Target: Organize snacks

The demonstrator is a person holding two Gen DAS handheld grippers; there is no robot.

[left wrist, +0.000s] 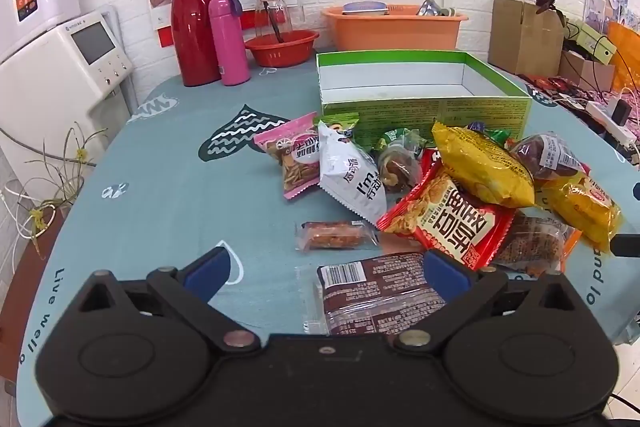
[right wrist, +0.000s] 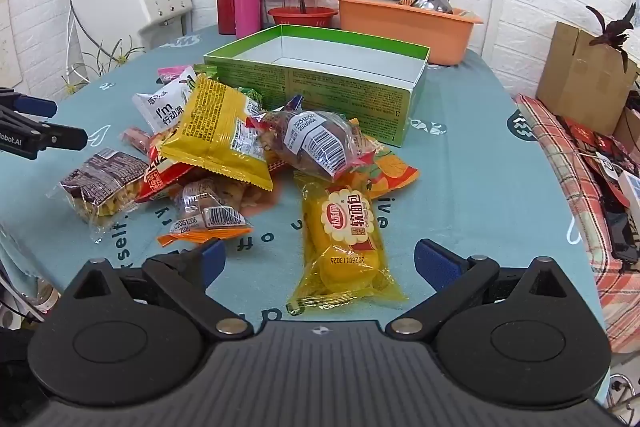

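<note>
Snack packets [right wrist: 224,131] sat heaped mid-worktop [left wrist: 168,187] before an empty green box [left wrist: 424,107]. Both the left gripper [left wrist: 326,269] and right gripper [right wrist: 320,259] gaped wide, holding nothing. Only the right view showed the yellow bread pack [right wrist: 344,239] whole.

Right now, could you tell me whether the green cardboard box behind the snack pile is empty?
Empty, as far as shown: the green cardboard box stands open, its white interior bare in both views.

"I'm" on white snack packet [left wrist: 354,183]
</note>
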